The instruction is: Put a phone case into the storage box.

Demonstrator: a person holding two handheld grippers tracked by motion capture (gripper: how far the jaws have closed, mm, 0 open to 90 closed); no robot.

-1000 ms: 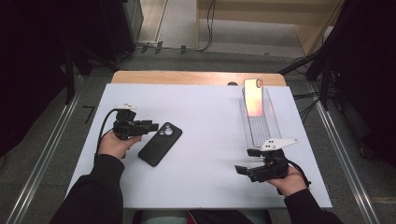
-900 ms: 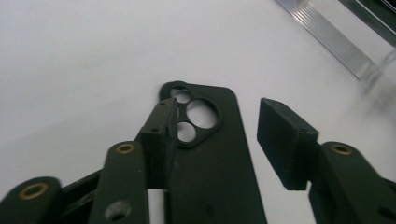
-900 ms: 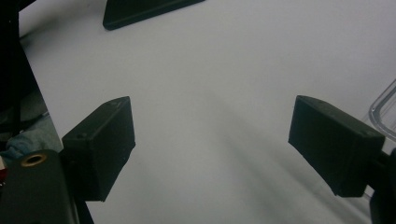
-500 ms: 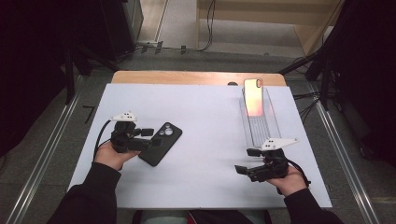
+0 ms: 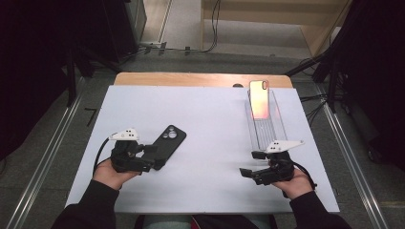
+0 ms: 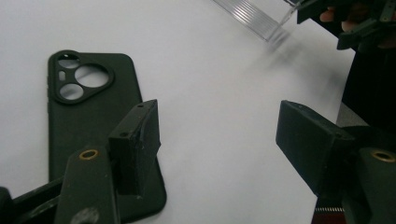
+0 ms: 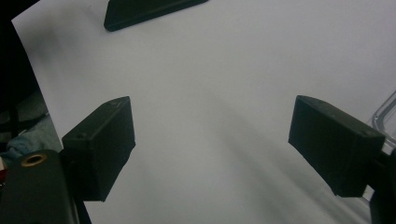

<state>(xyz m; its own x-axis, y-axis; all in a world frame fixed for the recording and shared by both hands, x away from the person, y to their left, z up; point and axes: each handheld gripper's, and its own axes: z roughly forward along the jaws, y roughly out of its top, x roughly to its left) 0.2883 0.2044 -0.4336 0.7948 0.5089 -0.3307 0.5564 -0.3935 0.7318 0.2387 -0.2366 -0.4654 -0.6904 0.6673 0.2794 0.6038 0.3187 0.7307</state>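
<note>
Left claw [image 5: 152, 157] shifted beside black phone case [image 5: 167, 141], just opening, empty, right claw [image 5: 251, 164] open.

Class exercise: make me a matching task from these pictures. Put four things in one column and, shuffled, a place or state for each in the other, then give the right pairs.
1 black phone case
2 orange phone
3 left gripper
4 right gripper

a stands upright in the clear rack
b open, jaws over bare white table
c lies flat, camera cutouts up
d open, at the case's near end

Pairs: 1c, 2a, 3d, 4b

Left tool [image 5: 152, 157] low at the person's left, jaws just been opening, nothing pinched between them. Right tool [image 5: 247, 164] low at the right, jaws wide apart.
</note>
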